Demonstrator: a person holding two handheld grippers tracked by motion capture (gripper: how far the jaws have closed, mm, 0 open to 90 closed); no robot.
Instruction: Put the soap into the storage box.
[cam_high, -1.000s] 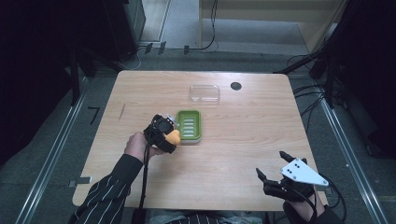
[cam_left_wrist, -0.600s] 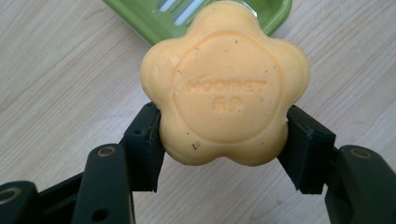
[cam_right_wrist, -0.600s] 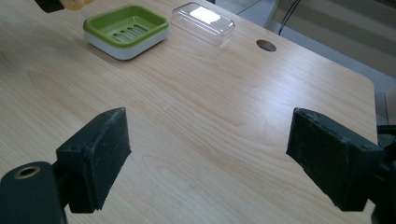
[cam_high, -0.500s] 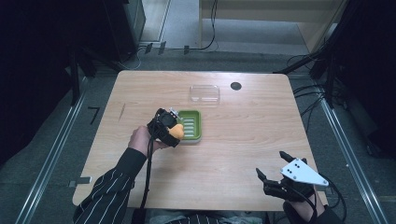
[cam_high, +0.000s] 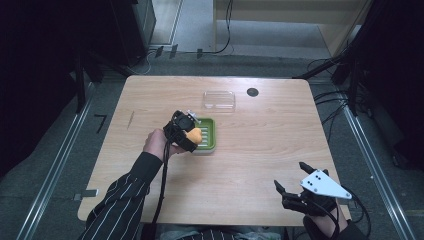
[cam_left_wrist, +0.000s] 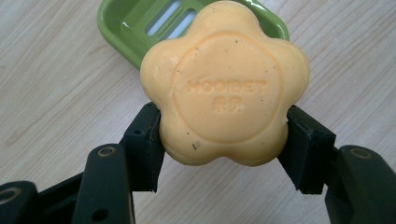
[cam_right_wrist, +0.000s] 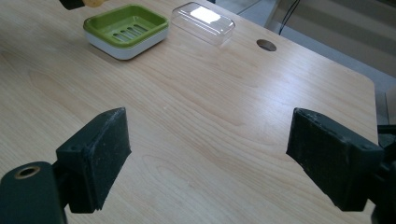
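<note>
- Pale wooden tabletop (cam_high: 260, 150), dark surroundings, as I see it from the high view.
- My left hand-held gripper (cam_left_wrist: 224, 140) clamps the orange flower-shaped soap (cam_left_wrist: 224, 84) between both pads, just above the near-left edge of the green soap dish (cam_high: 209, 135).
- Clear lid (cam_high: 219, 99) lies just beyond the dish.
- My right hand-held gripper (cam_right_wrist: 210, 154) hovers at the near right corner, jaws wide apart, holding nothing.

left tool (cam_left_wrist: 224, 140) clamped, right tool (cam_right_wrist: 210, 154) agape
</note>
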